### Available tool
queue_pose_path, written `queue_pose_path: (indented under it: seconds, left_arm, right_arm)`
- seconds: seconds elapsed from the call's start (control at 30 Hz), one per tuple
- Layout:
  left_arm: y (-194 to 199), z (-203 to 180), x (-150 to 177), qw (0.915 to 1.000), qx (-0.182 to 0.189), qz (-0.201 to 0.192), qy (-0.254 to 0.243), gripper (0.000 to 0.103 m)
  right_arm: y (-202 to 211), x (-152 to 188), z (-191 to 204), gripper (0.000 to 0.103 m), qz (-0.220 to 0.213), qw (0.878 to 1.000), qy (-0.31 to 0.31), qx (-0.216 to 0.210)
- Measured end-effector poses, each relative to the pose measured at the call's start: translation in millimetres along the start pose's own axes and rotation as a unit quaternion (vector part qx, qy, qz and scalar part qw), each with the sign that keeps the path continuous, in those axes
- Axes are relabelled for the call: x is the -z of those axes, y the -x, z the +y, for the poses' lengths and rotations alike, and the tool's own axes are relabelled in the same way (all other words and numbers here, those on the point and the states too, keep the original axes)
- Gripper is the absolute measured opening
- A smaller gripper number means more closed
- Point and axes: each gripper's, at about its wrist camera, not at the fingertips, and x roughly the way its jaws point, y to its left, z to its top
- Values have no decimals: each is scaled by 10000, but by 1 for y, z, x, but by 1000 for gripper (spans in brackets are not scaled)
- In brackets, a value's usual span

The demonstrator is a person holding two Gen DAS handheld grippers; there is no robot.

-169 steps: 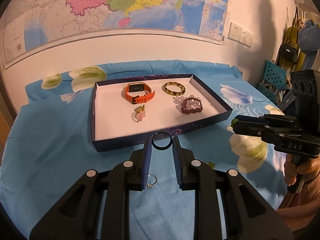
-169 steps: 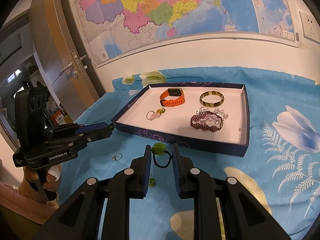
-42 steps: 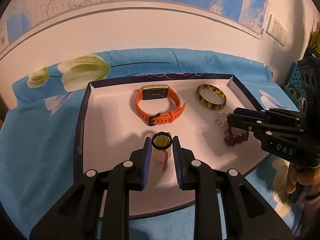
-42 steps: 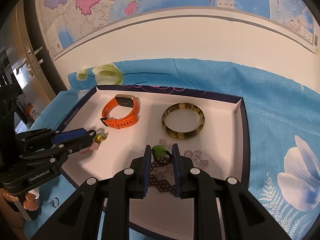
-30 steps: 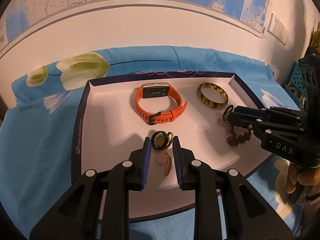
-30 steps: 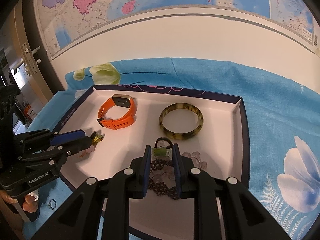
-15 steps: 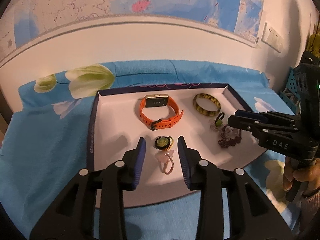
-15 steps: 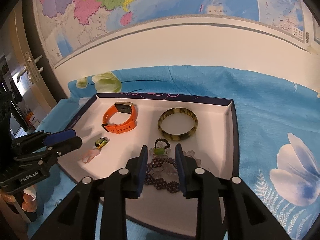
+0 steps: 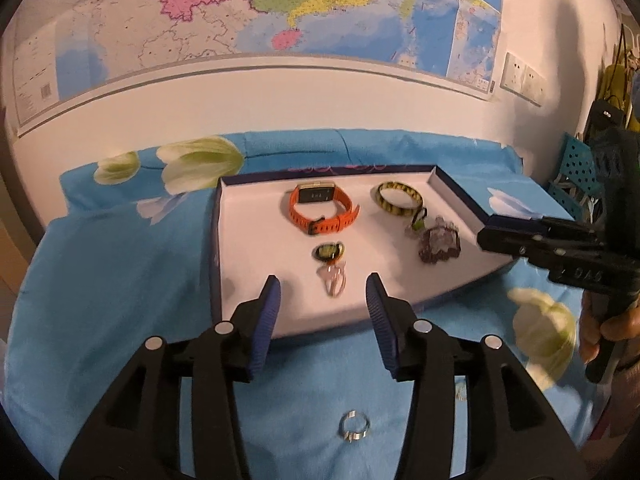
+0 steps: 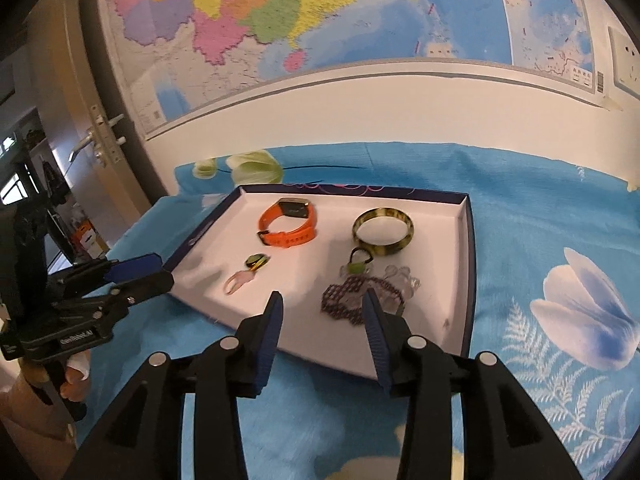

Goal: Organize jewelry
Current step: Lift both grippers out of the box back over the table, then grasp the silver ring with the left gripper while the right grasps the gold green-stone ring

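Observation:
A white-lined tray with a dark blue rim point(image 9: 216, 260) point(image 10: 470, 272) holds an orange watch point(image 9: 320, 210) point(image 10: 290, 224), a mottled bangle point(image 9: 399, 199) point(image 10: 382, 230), a green-bead hair tie point(image 9: 419, 220) point(image 10: 358, 264), dark beaded bracelets point(image 9: 439, 243) point(image 10: 344, 300), a round black-rimmed yellow piece point(image 9: 328, 251) point(image 10: 257, 261) and a pink ring point(image 9: 334, 278) point(image 10: 238, 282). My left gripper point(image 9: 323, 292) point(image 10: 160, 270) hovers over the tray's near edge, jaws opening, nothing between them. My right gripper point(image 10: 322, 308) point(image 9: 486, 236) is at the tray's right, jaws opening, also empty.
A silver ring point(image 9: 354, 430) lies on the blue flowered cloth point(image 9: 100, 300) in front of the tray. A hand point(image 9: 608, 320) grips the right tool's handle. A map-covered wall stands behind, a door point(image 10: 80, 128) at far left, a blue perforated crate point(image 9: 578, 172) at far right.
Both grippers let go of their pieces in the tray, the round yellow piece and the green-bead hair tie. Their jaws spread and both drew back and up from the tray.

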Motion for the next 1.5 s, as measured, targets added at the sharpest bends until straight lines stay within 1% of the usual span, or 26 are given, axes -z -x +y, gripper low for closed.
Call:
queue_pose_path:
  seconds: [0.17,0.3,0.4,0.83,1.07,1.27,1.37,1.5]
  left_arm:
    - [10,-1,15,10000,-70,11,-37,51]
    - [16,-2,22,9999,-101,-6,-31,51]
    - [19,-5,26,9999,-143,-10,-61,53]
    - [23,-6,54,9996,-125,209,-108,54]
    - [27,-9,67,9993,-64,339,-163,54]
    - [29,-13,71,9991,10,367,-197,54]
    - [28,-16,72,9989,56,418,-218,51]
    - [24,-20,74,9983,111,499,-271,51]
  right_arm:
    - [13,12,8,42,31,9999,71,-95]
    - [18,22,15,44,73,9998,134,-132]
    - [22,30,19,45,104,9997,97,-199]
    - [17,65,37,45,495,9979,125,-399]
    - [15,75,42,45,619,9969,149,-457]
    - [13,80,50,45,692,9960,229,-522]
    - [12,82,53,45,724,9956,281,-518]
    - [11,82,56,45,751,9953,329,-521]
